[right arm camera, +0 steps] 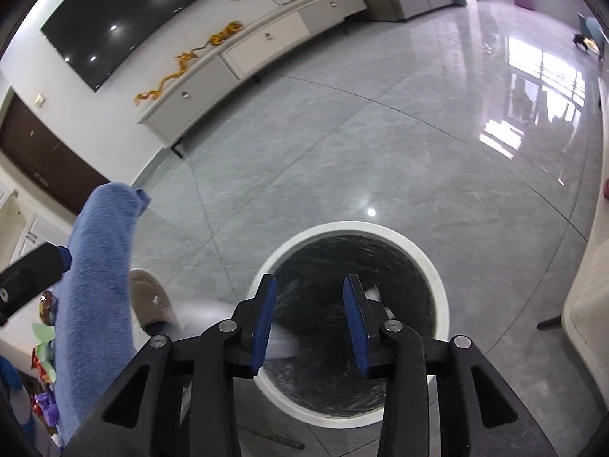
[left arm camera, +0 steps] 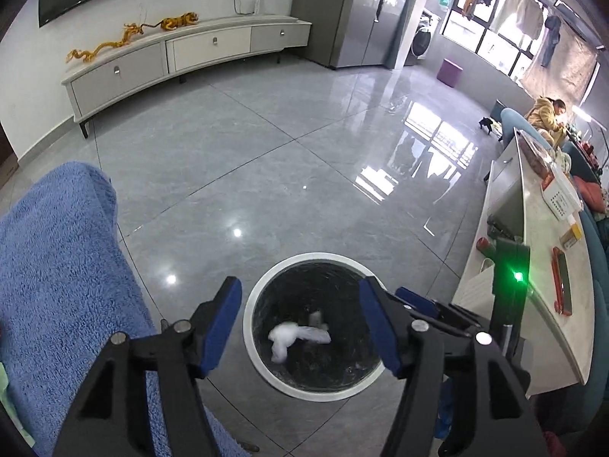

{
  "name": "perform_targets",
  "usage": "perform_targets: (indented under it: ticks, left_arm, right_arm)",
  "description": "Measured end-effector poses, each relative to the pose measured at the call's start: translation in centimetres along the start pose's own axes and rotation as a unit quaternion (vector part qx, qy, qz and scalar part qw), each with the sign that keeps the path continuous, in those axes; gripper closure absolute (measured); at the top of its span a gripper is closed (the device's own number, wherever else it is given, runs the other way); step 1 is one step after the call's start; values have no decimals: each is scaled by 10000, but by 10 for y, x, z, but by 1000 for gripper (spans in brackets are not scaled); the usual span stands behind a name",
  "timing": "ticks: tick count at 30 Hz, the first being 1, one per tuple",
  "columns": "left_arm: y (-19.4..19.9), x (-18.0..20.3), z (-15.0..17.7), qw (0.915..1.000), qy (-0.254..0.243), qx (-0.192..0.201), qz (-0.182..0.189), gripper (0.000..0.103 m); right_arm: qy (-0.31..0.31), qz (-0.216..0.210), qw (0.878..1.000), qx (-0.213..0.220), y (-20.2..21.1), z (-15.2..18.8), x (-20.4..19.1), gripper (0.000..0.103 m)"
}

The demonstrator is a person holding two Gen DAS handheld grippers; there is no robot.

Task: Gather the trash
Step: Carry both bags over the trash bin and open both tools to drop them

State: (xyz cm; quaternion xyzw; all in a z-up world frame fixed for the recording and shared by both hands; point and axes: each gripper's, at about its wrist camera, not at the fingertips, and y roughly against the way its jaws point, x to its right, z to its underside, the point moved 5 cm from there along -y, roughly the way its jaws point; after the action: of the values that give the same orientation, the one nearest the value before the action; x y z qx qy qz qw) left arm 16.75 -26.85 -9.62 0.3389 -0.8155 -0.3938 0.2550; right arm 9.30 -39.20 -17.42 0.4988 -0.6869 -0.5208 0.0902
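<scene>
Trouble is most likely at the round white-rimmed bin with black liner (left arm camera: 251,346): both tools crowd its mouth and could knock the rim. Crumpled white tissue trash (left arm camera: 297,339) lies at its bottom. Left hand-held gripper (left arm camera: 300,327) and right hand-held gripper (right arm camera: 309,323) hang spread and empty. Left, the blue fleece-clad leg (left arm camera: 64,266) and tan slipper (right arm camera: 150,297) hem the space; right stands the pale bench (left arm camera: 540,266).
</scene>
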Motion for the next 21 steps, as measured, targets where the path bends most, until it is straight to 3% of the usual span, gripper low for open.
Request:
perform_targets:
  ticks: [6, 17, 19, 21]
  left_arm:
    - [11, -25, 6, 9992, 188, 151, -320, 40]
    - [76, -88, 21, 9894, 776, 786, -944, 39]
    - [94, -99, 27, 9864, 860, 951, -1029, 30]
    - [111, -107, 33, 9835, 925, 1106, -1090, 28]
  right_arm:
    - [-85, 175, 9998, 11, 2, 3, 16, 65]
    - [66, 95, 9991, 417, 41, -1, -6, 63]
    - [77, 22, 9986, 516, 53, -3, -14, 63]
    - [145, -19, 9979, 638, 65, -6, -23, 60]
